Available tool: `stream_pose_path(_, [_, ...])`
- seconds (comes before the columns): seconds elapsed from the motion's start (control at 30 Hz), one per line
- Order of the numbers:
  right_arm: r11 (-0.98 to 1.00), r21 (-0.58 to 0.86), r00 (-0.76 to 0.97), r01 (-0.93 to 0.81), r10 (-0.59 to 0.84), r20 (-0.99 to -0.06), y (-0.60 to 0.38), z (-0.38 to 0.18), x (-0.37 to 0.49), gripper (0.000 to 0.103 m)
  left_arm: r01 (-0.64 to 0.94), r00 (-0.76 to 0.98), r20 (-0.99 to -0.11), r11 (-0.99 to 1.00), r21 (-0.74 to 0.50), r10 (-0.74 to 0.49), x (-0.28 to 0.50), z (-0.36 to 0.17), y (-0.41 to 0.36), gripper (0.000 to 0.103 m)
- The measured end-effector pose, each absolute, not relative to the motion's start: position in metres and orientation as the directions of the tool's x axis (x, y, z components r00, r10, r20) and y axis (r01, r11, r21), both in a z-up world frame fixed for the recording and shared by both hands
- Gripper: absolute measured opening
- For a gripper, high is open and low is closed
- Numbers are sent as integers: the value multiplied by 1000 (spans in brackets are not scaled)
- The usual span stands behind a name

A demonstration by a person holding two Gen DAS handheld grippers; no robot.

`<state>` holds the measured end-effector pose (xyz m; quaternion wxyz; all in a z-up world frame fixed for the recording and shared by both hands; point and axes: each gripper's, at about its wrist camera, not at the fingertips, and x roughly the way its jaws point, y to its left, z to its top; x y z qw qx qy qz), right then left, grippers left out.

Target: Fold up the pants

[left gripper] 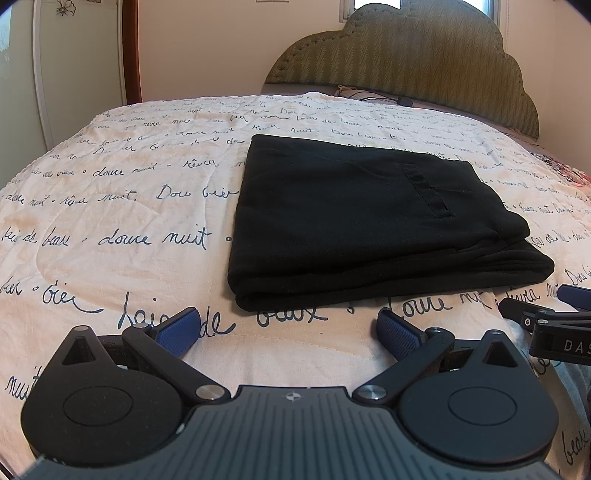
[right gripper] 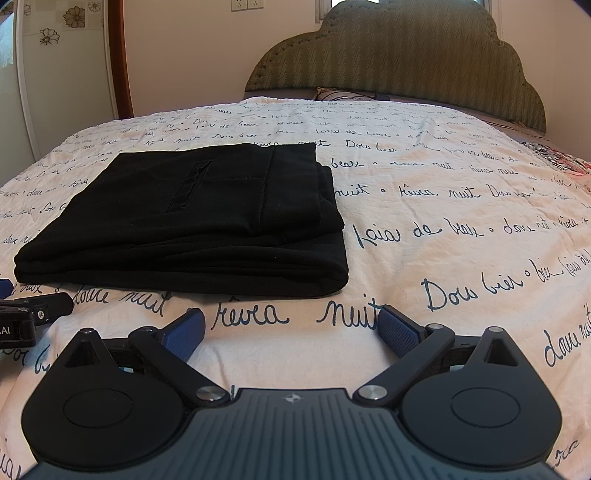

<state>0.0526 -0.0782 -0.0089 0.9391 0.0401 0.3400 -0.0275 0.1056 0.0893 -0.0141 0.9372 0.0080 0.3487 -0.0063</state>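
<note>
Pants (left gripper: pixel 362 221), one pair, black, lie folded into a compact stack of several layers on the bedspread (left gripper: pixel 110 206), with a stitched pocket panel facing up and the layered edges stepped along the stack's right side. Two grippers are present, both just short of the stack's near edge and touching none of it. The left gripper (left gripper: pixel 286 332) stands with its two blue-padded fingers (left gripper: pixel 177 332) spread wide and nothing between them; from its camera the pants sit ahead and slightly to the right. The right gripper (right gripper: pixel 291 332) is likewise spread wide and empty, and from its camera the pants (right gripper: pixel 192 221) sit ahead and to the left. Each gripper's tip also appears at the edge of the other's view, low over the cloth. The bedspread is one cream quilted cover printed with repeated lines of dark cursive script, and it spans the bed from side to side. Behind it rises one olive upholstered headboard (left gripper: pixel 406 62) with a scalloped outline, and a pillow (right gripper: pixel 343 94) and a dark cable lie at its foot. The wall (right gripper: pixel 184 55) is pale; a wood-trimmed panel with flower decals stands at far left, and two sockets (right gripper: pixel 246 4) sit high on the wall.
</note>
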Motion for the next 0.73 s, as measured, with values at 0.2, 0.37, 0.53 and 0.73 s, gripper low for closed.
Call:
stream_pose_path(0.2, [995, 56, 767, 79, -25, -641, -78, -9, 53, 101, 29, 761, -648, 1000, 1, -21, 105, -13, 91, 103])
stream_pose_path(0.37, [995, 57, 767, 79, -24, -641, -78, -9, 53, 101, 23, 777, -628, 999, -42, -44, 105, -11, 99, 102])
stream_pose_path(0.53, [995, 57, 767, 79, -24, -641, -78, -9, 53, 101, 26, 781, -624, 999, -21, -33, 105, -11, 96, 99])
stream_pose_path(0.73, [995, 57, 767, 79, -24, -641, -78, -9, 53, 101, 28, 760, -649, 1000, -3, -24, 109, -13, 94, 103])
